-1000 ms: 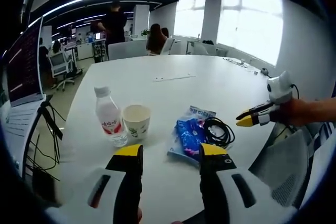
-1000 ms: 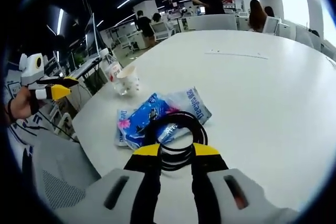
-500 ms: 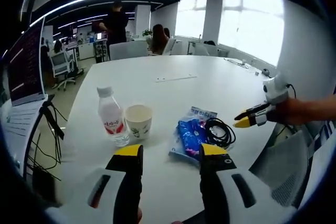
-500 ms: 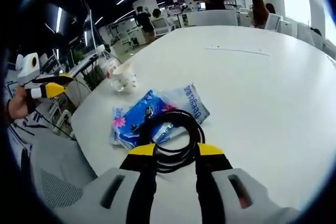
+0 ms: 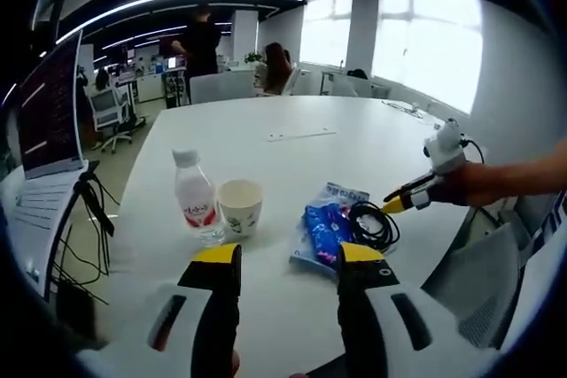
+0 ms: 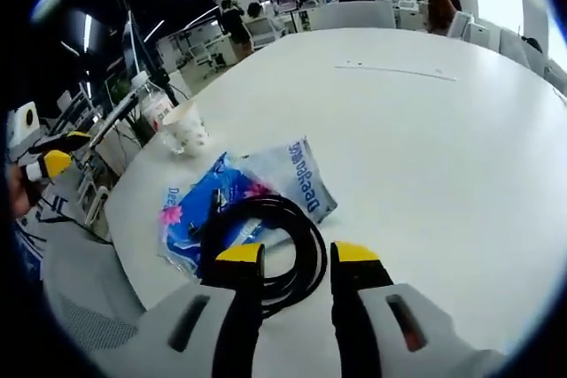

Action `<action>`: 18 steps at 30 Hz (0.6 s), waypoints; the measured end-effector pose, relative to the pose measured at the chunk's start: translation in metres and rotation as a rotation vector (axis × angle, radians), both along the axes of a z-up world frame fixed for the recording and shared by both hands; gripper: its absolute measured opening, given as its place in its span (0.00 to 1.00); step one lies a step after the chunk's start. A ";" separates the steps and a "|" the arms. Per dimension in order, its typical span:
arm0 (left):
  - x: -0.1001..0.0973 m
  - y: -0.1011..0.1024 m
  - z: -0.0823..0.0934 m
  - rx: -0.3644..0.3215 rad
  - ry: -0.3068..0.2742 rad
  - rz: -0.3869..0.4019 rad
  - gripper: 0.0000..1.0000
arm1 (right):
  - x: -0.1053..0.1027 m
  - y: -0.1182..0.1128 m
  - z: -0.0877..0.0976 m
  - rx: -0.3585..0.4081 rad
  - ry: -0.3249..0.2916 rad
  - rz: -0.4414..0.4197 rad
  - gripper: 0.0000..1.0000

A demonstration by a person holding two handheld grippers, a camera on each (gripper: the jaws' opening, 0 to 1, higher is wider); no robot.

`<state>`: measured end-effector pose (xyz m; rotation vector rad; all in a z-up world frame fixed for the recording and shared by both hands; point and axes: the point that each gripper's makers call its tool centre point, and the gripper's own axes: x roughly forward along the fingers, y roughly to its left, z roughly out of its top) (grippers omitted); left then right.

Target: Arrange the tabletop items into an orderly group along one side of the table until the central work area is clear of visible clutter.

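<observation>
The right gripper (image 6: pixel 285 254) hung low over the coiled black cable (image 6: pixel 266 245), its yellow-tipped jaws parted with the near arc of the coil showing between them. Nothing was clamped. That placement looked like a lineup for a pick, since the loose cable lay partly across the blue wipes packet (image 6: pixel 239 196) and would have to come off before the packet could be shifted.

Beyond the packet, farther from these jaws and to their left, stood the paper cup (image 6: pixel 183 128) with the water bottle (image 6: pixel 152 111) just behind it, near the edge of the white table (image 6: pixel 425 157).

The left gripper (image 5: pixel 285 258) waited back from the group, jaws apart and empty, with the bottle (image 5: pixel 197 205) and cup (image 5: pixel 240 207) ahead to its left. It was probably kept clear to give the right hand room.
</observation>
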<state>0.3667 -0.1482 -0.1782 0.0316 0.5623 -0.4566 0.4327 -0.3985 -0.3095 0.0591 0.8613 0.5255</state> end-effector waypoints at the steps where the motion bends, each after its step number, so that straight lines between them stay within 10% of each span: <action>1: 0.000 0.000 0.001 0.000 -0.001 0.002 0.42 | 0.001 0.000 -0.003 -0.001 0.006 0.002 0.28; 18: 0.004 0.003 0.001 0.006 -0.003 0.017 0.42 | 0.005 -0.003 -0.029 -0.111 0.042 0.017 0.13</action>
